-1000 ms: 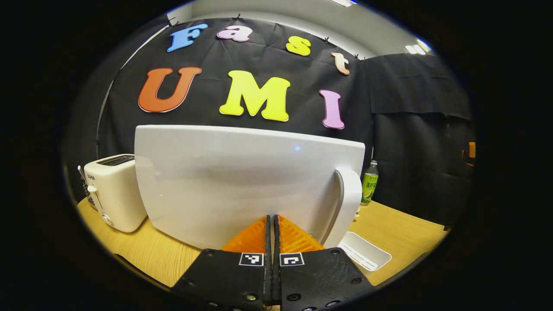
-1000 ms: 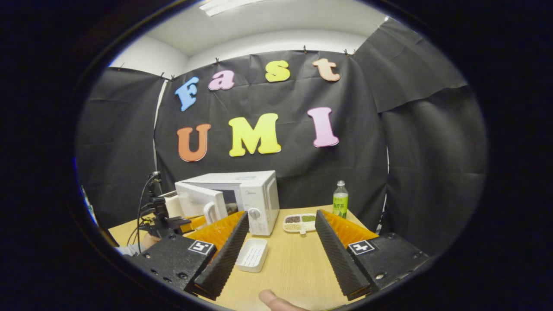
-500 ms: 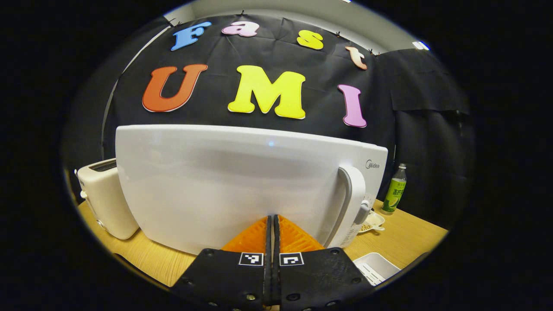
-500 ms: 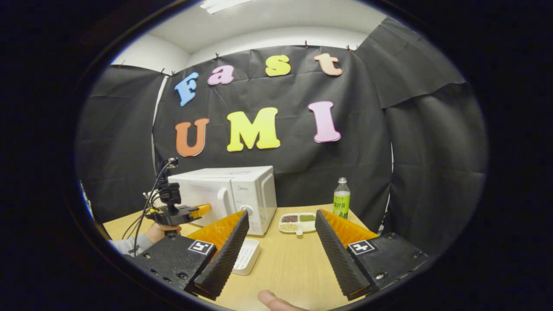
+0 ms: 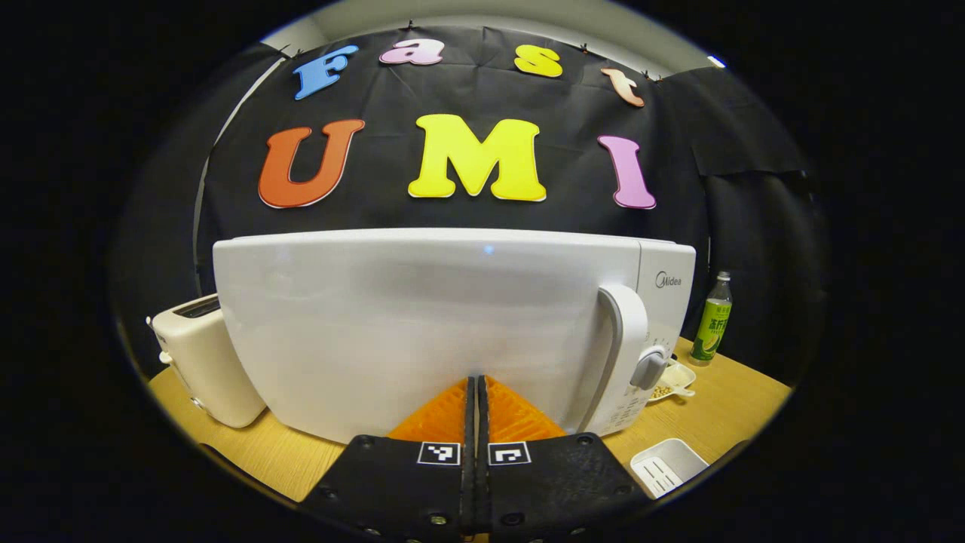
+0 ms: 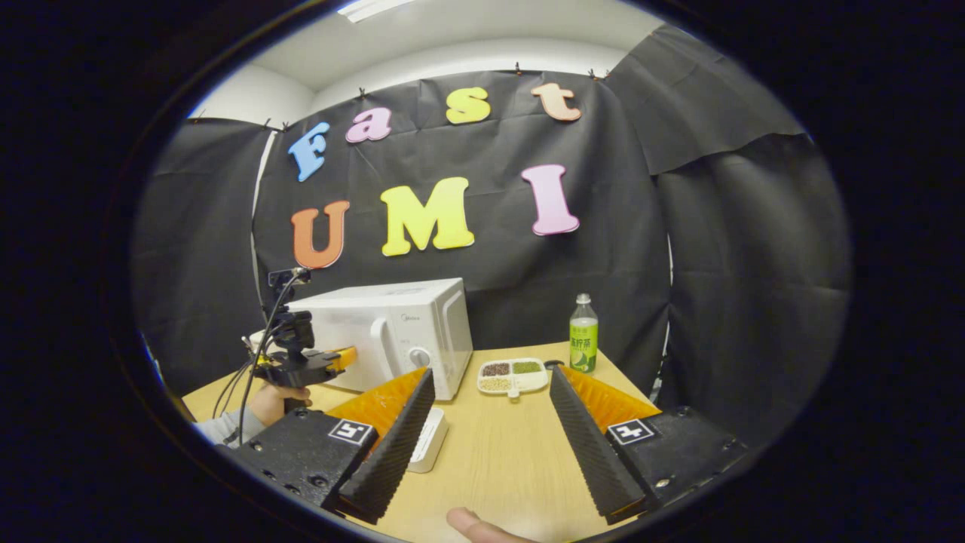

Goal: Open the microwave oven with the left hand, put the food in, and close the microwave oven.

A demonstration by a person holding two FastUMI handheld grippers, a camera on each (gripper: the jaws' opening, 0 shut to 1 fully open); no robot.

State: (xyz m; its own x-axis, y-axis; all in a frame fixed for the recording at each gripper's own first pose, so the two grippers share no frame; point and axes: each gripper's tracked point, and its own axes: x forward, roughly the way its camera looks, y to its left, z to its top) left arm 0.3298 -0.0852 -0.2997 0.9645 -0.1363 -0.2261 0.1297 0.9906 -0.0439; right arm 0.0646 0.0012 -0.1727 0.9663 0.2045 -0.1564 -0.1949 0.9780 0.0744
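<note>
The white microwave [image 5: 422, 317] stands close ahead in the left gripper view, its door flush with the body and its handle [image 5: 622, 339] at the right. My left gripper [image 5: 475, 378] is shut with nothing between the fingers, its tips against the lower door. In the right gripper view the same microwave [image 6: 392, 332] sits at the back left, with the left gripper [image 6: 343, 356] touching its door and a hand [image 6: 275, 396] holding it. My right gripper [image 6: 491, 371] hangs open and empty above the table [image 6: 505, 452]. A divided plate of beans and grains [image 6: 513, 375] lies right of the microwave.
A white slatted rectangular dish [image 6: 428, 449] lies on the table in front of the microwave. A green-labelled bottle [image 6: 583, 343] stands at the back right. A cream toaster [image 5: 203, 362] stands left of the microwave. A thumb tip [image 6: 471, 522] shows at the bottom edge.
The microwave door has swung from ajar to closed with my shut left gripper pressed on it. The right gripper stays open and has barely moved.
</note>
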